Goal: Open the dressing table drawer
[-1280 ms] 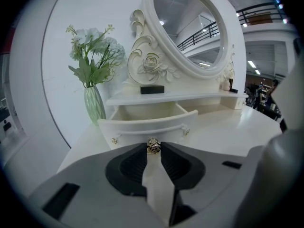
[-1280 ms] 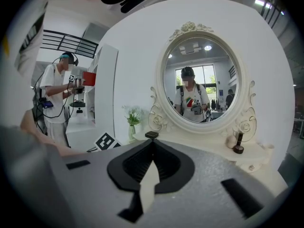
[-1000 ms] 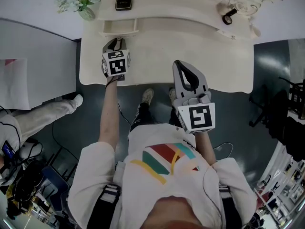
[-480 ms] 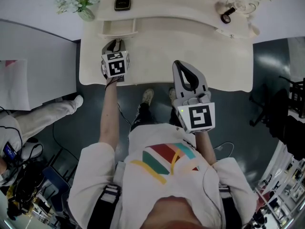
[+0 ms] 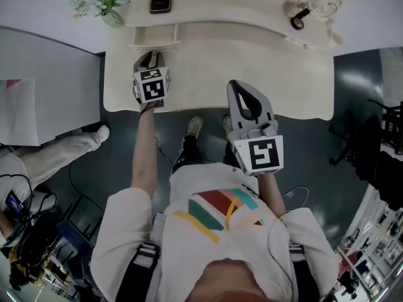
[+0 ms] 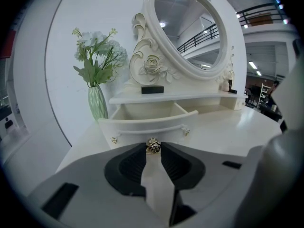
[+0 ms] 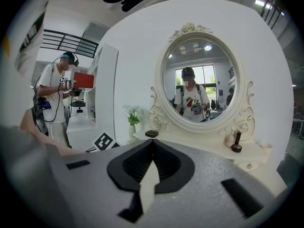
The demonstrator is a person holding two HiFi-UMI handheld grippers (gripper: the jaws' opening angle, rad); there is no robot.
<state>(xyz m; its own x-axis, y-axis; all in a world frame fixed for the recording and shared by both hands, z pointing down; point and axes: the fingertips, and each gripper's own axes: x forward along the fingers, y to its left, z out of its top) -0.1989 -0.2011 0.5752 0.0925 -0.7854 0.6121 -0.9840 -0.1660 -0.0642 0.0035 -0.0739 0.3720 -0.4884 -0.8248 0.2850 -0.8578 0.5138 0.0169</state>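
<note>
The cream dressing table (image 5: 277, 74) fills the top of the head view. Its small left drawer (image 5: 156, 36) stands pulled out, and in the left gripper view the drawer (image 6: 148, 118) shows its empty inside. My left gripper (image 5: 150, 58) sits over the tabletop just in front of that drawer. Its jaws (image 6: 153, 145) are shut on the drawer's small gold rose-shaped knob (image 6: 153, 147). My right gripper (image 5: 243, 88) hovers over the table's front edge, right of the left one. Its tips (image 7: 152, 142) meet with nothing between them.
A vase of flowers (image 5: 101, 2) and a small black box (image 5: 160, 4) stand at the table's back left. The oval mirror (image 6: 190, 27) rises behind the drawer. A dark bottle (image 5: 301, 20) stands at the back right. A white cabinet (image 5: 44, 87) and another person (image 5: 44, 159) are to the left.
</note>
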